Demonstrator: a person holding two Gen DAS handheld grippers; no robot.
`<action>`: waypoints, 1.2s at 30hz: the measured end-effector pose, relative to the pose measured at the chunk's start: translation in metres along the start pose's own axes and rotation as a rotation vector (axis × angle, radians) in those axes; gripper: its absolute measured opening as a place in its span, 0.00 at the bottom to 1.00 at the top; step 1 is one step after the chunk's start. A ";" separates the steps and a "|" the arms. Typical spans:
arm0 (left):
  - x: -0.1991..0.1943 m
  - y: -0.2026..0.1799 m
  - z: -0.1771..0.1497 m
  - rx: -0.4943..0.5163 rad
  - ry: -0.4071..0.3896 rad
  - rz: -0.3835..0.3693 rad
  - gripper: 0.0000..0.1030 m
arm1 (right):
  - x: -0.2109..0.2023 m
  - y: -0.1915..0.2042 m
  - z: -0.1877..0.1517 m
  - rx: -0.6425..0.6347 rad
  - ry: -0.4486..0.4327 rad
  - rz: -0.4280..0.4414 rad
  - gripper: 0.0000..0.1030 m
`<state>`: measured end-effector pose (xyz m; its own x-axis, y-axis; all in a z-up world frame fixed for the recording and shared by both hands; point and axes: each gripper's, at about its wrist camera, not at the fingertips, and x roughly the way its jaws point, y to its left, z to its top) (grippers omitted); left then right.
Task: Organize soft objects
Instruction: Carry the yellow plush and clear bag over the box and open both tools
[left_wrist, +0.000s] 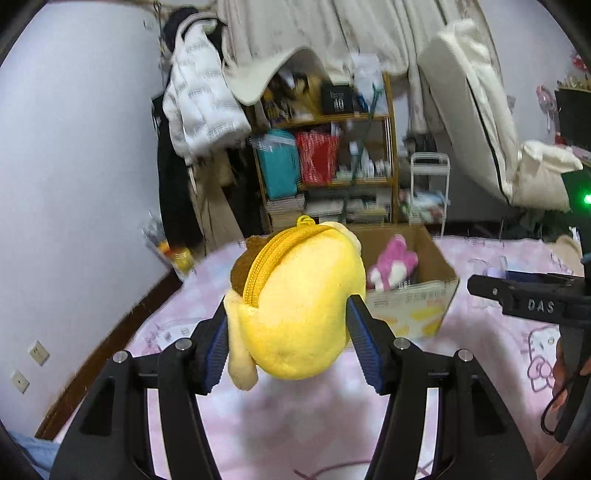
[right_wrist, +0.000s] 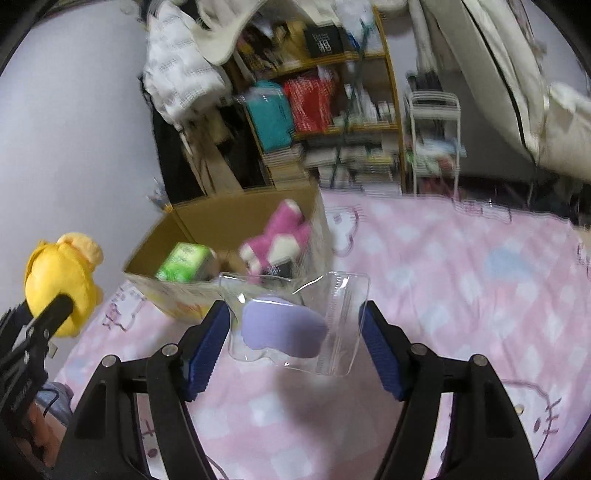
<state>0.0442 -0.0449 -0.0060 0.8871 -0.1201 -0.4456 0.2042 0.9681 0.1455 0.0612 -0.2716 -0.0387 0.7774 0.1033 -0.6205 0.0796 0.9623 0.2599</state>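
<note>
The left gripper (left_wrist: 286, 332) is clamped on the yellow plush pouch (left_wrist: 299, 302) at centre frame, the right gripper (right_wrist: 291, 341) stands apart around a clear packet (right_wrist: 295, 321), so carry each fully over the cardboard box (right_wrist: 221, 221) before releasing.

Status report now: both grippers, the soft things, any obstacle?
Left gripper shut on yellow plush. Right gripper around clear pouch, grip unclear. Cardboard box ahead, path open.

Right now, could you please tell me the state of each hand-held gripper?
Left hand-held gripper: closed on the yellow plush pouch.
Right hand-held gripper: a clear bag sits between the fingers; grip cannot be told.
</note>
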 end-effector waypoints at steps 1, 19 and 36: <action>-0.003 0.003 0.004 -0.003 -0.018 0.002 0.57 | -0.007 0.005 0.004 -0.019 -0.033 0.008 0.74; 0.020 0.009 0.076 0.091 -0.188 0.016 0.57 | -0.019 0.042 0.066 -0.209 -0.285 0.025 0.74; 0.093 -0.001 0.060 0.027 -0.096 -0.133 0.58 | 0.032 0.027 0.054 -0.167 -0.261 0.062 0.75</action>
<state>0.1517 -0.0705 0.0053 0.8867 -0.2685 -0.3763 0.3324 0.9361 0.1153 0.1221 -0.2556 -0.0112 0.9133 0.1161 -0.3904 -0.0601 0.9864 0.1529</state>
